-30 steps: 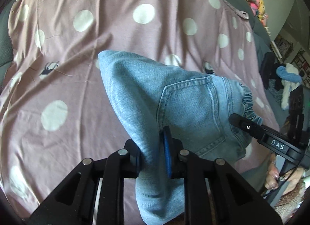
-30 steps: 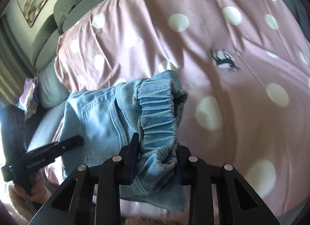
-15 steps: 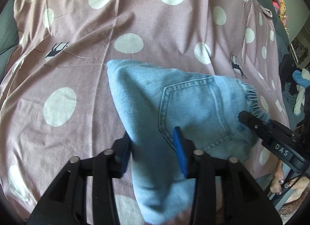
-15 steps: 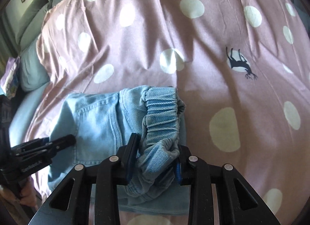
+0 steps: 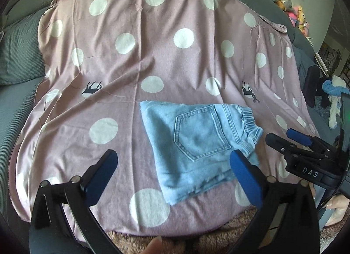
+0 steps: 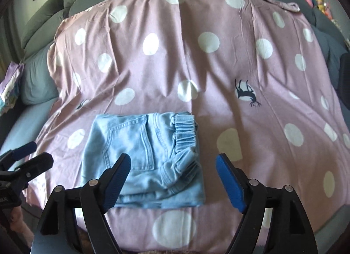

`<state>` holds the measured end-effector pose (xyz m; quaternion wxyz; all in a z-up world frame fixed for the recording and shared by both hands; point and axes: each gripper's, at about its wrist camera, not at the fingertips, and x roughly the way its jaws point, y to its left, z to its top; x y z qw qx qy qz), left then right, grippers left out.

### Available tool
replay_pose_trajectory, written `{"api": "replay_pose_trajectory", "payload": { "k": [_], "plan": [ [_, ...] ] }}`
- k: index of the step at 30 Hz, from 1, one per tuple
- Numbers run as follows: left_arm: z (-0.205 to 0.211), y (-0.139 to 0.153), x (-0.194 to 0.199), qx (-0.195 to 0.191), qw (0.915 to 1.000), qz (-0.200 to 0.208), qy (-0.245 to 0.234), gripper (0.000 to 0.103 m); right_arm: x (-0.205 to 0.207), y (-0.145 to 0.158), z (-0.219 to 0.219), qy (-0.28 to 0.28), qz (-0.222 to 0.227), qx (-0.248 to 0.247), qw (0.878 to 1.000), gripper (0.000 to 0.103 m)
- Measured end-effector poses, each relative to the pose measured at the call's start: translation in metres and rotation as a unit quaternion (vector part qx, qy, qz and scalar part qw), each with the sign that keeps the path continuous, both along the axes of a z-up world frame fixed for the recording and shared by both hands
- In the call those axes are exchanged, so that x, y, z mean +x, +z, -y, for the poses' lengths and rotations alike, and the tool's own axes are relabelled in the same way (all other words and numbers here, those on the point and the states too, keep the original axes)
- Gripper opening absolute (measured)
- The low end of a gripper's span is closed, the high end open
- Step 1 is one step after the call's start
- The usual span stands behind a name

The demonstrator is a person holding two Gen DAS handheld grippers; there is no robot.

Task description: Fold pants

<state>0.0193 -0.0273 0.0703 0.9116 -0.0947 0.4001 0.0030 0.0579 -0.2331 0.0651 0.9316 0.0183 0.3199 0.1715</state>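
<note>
Bedroom scene: pink polka-dot sheet spread over a bed, grey pillows at the far end, stuffed toys on a shelf off to the right. Left gripper hung with jaws wide apart, nothing between them, blue pads on both sides. Right gripper was the same: jaws spread, empty, above the near edge of the cloth.

Pants, light blue denim, lay flat on the sheet near the bed's front edge, in a compact roughly square bundle. Back pocket faced up, elastic waistband on the right side with its gathered ruffles bunched. In the right wrist view several layer edges stacked along the near hem, so it looked like at least 2 folds were in.

Judged handling: small, light, soft denim, limp, no stiffness to hold shape by itself. Not fragile, not slippery; cloth should grip well in padded jaws. The waistband was the thickest part and probably springy, so it may push the top layer open. Best holds, if another fold or a tidy-up is wanted: both near corners of the stacked hem, pinching all layers together, or the waistband side and the opposite plain edge. Grabbing only the top layer would likely peel the fold apart.
</note>
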Motion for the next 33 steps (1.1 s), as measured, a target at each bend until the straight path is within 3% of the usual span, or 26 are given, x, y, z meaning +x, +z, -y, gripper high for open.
{"api": "replay_pose_trajectory", "payload": {
  "k": [11,21,33],
  "plan": [
    [-0.01,0.006,-0.024,-0.028,0.9996,0.005,-0.004,0.102,-0.03,0.012,-0.008,-0.024,0.02,-0.028,0.999,0.083],
    [-0.008,-0.009,-0.014,-0.043,0.9989,-0.019,-0.002,0.102,-0.019,-0.002,-0.009,-0.039,0.01,-0.026,0.999,0.086],
    [-0.003,-0.02,-0.013,-0.032,0.9986,-0.041,-0.001,0.102,-0.02,-0.012,-0.01,-0.033,-0.006,-0.023,0.999,0.086]
  ]
}}
